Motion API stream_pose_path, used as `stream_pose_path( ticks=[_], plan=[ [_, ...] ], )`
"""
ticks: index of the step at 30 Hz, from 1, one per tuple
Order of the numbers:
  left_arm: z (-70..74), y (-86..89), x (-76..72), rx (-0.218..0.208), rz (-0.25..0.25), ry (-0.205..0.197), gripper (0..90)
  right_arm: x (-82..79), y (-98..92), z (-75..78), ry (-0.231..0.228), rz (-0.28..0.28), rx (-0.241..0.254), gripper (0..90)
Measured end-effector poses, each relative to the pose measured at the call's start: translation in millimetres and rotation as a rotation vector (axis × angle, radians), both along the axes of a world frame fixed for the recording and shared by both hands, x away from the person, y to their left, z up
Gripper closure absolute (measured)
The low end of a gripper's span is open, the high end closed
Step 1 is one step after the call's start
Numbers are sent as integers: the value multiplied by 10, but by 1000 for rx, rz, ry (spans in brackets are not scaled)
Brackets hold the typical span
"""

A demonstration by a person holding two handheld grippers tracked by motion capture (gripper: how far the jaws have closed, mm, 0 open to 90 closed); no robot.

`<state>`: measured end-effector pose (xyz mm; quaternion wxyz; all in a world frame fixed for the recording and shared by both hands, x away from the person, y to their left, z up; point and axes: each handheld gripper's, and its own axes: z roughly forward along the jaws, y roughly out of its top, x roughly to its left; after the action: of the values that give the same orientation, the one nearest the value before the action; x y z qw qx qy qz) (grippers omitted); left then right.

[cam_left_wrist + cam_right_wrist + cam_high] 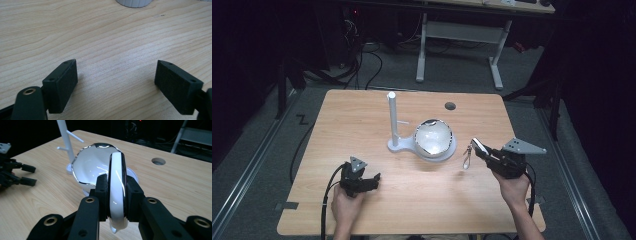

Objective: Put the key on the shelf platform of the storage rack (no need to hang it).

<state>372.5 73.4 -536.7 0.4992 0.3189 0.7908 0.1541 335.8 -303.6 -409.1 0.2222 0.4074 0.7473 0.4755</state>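
Over on the right, the right gripper [480,148] is clenched on a slim white object with dark edges [116,190], held edge-on above the table [362,115], a small strap [467,157] dangling from it. Just left of it, at the table's middle, sits the white bowl [433,137] on its round base, with the white stand [392,120] upright beside it. Near left, the left gripper [373,180] rests low, jaws released, bare wood between them.

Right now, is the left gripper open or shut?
Open. In the left gripper view, the left gripper has its black jaws wide apart, with bare light wooden table between them.
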Motion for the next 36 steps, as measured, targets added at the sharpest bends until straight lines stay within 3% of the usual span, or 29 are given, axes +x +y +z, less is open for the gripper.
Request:
stream_pose_path(
  ticks=[13, 21, 36],
  plan=[
    [-1, 2, -1, 3, -3, -1, 188, 51, 165, 212, -5, 76, 33, 764],
    [0, 1, -1, 1, -2, 0, 188, 114, 281, 353, -14, 107, 20, 765],
    [0, 1, -1, 0, -1, 0, 188, 355, 435, 500, -7, 140, 27, 765]
  ],
)
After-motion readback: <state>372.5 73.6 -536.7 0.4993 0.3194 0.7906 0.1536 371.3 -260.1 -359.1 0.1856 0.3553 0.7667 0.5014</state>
